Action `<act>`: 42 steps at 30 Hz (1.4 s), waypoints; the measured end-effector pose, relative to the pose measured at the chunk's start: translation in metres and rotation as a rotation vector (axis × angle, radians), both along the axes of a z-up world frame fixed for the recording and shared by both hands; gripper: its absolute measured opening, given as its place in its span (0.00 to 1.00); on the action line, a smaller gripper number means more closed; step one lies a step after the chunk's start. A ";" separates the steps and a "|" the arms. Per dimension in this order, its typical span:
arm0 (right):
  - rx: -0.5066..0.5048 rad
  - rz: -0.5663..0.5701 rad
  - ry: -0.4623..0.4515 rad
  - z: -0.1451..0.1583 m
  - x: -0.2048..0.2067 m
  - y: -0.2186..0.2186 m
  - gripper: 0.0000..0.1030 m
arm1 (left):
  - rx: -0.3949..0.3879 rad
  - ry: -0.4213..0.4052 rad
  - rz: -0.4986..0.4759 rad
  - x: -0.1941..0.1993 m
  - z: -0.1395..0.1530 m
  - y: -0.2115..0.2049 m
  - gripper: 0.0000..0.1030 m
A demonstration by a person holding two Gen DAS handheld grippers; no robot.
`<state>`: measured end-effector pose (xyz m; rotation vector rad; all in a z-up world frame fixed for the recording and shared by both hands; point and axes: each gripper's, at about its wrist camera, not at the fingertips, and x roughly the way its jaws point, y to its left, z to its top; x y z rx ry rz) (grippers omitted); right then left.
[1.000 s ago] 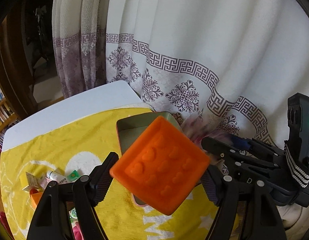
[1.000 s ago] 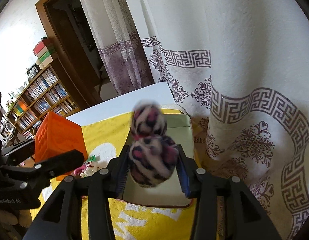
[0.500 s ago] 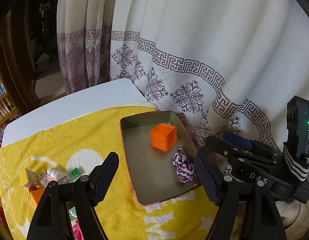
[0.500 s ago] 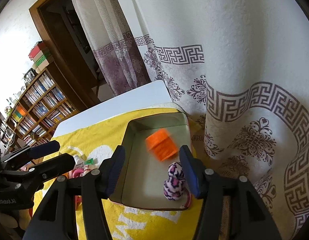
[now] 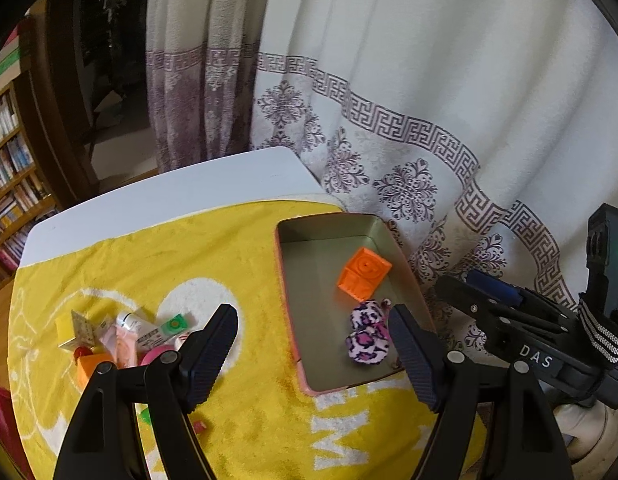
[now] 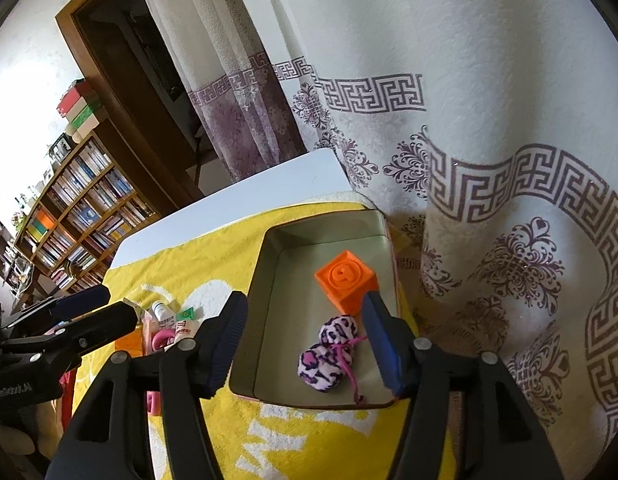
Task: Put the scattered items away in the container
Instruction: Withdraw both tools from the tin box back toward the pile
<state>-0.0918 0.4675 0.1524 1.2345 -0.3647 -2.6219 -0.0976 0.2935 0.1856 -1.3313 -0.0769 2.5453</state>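
Orange cube (image 6: 346,283) and pouch (image 6: 328,354) in tin (image 6: 265,276) (left tool (image 5: 313,350) gapes, right tool (image 6: 305,346) opening, empty)

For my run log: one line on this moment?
left tongs open | right tongs opening, empty | orange cube, leopard pouch in tin

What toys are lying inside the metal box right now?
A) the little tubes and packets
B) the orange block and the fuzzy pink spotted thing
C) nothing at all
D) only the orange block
B: the orange block and the fuzzy pink spotted thing both lie on the floor of the metal box, while the little tubes and packets sit outside it on the yellow cloth.
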 end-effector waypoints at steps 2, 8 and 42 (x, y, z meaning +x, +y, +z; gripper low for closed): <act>0.001 0.010 -0.001 0.000 0.001 -0.005 0.65 | -0.004 -0.002 0.018 0.002 -0.001 -0.006 0.77; 0.004 0.044 -0.009 -0.003 0.005 -0.024 0.66 | 0.000 -0.015 0.080 0.009 -0.005 -0.031 0.77; 0.033 0.259 -0.101 -0.026 0.030 -0.176 0.70 | 0.046 -0.158 0.461 0.067 -0.054 -0.241 0.91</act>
